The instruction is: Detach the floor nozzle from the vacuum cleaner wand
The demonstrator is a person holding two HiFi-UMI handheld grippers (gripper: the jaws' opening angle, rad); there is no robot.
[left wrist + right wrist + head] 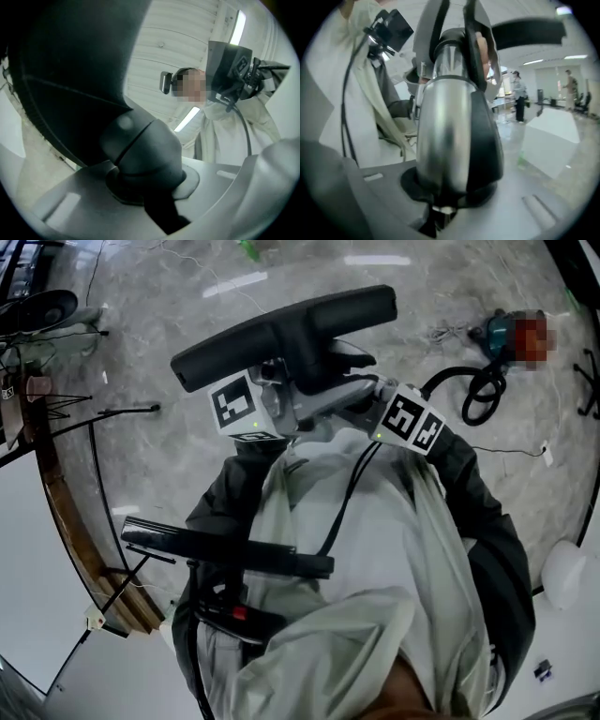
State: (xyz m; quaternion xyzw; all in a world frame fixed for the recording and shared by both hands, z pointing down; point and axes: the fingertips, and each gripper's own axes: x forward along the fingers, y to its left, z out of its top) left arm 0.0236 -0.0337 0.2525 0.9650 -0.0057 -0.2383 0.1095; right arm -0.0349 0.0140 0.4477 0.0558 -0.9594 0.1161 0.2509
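Note:
The black floor nozzle (281, 329) is held up in front of my chest, its long head lying crosswise. Its dark neck (140, 154) sits between the grey jaws of my left gripper (145, 190), which is shut on it; the nozzle head (70, 70) fills the upper left of that view. In the head view the left gripper (267, 409) is just below the nozzle. The silver and black wand end (450, 136) stands between the jaws of my right gripper (440, 201), shut on it. The right gripper (389, 413) comes in from the right.
A marbled floor (169, 456) lies below. A black bar (225, 554) with a red-buttoned part (239, 613) is at my waist. A teal tool (497, 334) and a looped black cable (483, 395) lie at right, thin black stands (103, 413) at left. People (519, 93) stand far off.

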